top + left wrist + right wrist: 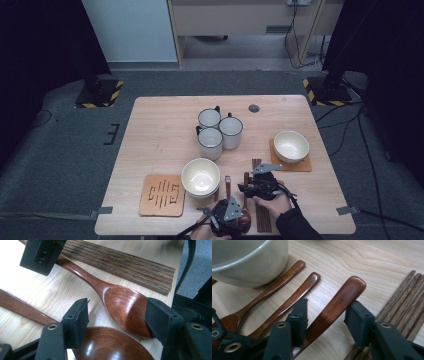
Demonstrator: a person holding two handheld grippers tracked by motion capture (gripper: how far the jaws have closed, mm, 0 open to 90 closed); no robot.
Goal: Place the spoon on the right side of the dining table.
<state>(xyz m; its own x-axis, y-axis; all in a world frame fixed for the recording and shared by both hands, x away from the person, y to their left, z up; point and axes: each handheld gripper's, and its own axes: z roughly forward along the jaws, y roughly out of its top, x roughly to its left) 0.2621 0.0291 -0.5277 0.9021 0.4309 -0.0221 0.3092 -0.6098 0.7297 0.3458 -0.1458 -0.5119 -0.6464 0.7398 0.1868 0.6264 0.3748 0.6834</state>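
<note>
Three dark wooden spoons lie side by side near the table's front edge, to the right of a cream bowl (200, 176). My left gripper (239, 220) (117, 315) stands open astride the bowl of one wooden spoon (125, 307). Its right jaw is at the spoon's rim, and bare table shows beside its left jaw. A second spoon bowl (110, 345) lies just below the jaws. My right gripper (246, 189) (328, 315) straddles the broad handle end (344, 295) of that same spoon (246, 179), with a narrow gap at each pad. One of its fingers (41, 255) also shows in the left gripper view.
A bundle of wooden chopsticks (256, 164) (120, 262) (402, 302) lies right of the spoons. The cream bowl (247, 260) sits close on the left, with a cork coaster (161, 195) beyond it. Three white mugs (220, 131) stand mid-table. Another bowl (291, 146) rests on a coaster at the right.
</note>
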